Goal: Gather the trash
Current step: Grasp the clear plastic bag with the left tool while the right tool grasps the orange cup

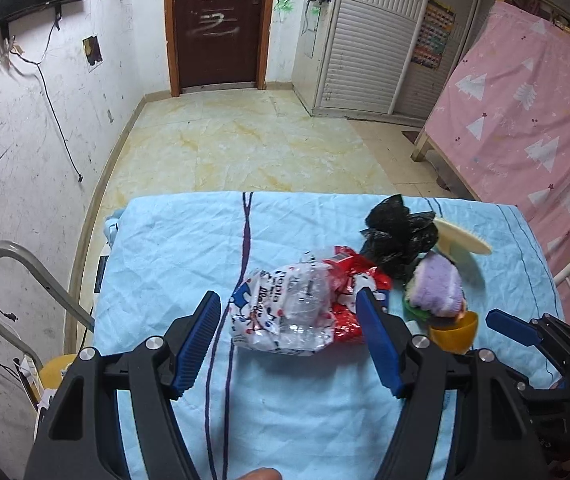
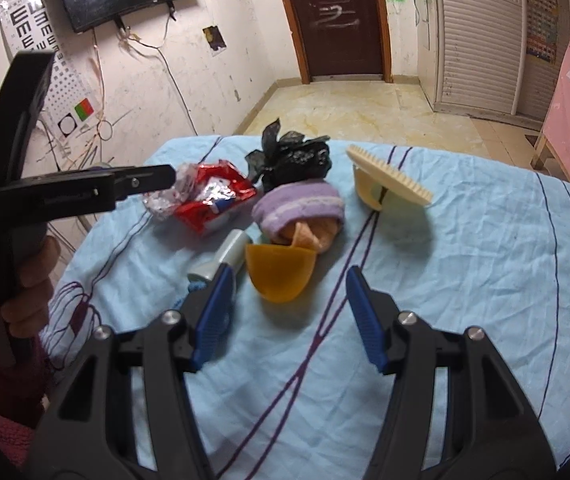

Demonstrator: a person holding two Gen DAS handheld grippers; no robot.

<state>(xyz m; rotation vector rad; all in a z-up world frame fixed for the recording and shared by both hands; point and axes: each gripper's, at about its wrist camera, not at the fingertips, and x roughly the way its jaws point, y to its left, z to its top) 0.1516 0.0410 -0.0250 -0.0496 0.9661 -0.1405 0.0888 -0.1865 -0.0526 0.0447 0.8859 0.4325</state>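
Observation:
A clear printed plastic wrapper (image 1: 285, 312) lies crumpled on the blue cloth, against a red snack wrapper (image 1: 349, 292) (image 2: 213, 196). A crumpled black plastic bag (image 1: 399, 236) (image 2: 293, 158) lies behind them. My left gripper (image 1: 289, 340) is open, its fingers either side of the clear wrapper, just short of it. My right gripper (image 2: 289, 316) is open and empty, above the cloth in front of an orange cup (image 2: 279, 274) lying on its side.
A purple towel roll (image 2: 299, 208) (image 1: 437, 286), a cream comb-like brush (image 2: 389, 184) (image 1: 463, 238) and a small white bottle (image 2: 225, 258) lie among the items. The table (image 1: 173, 248) ends at its far edge above tiled floor. A pink-covered bed (image 1: 525, 120) stands at the right.

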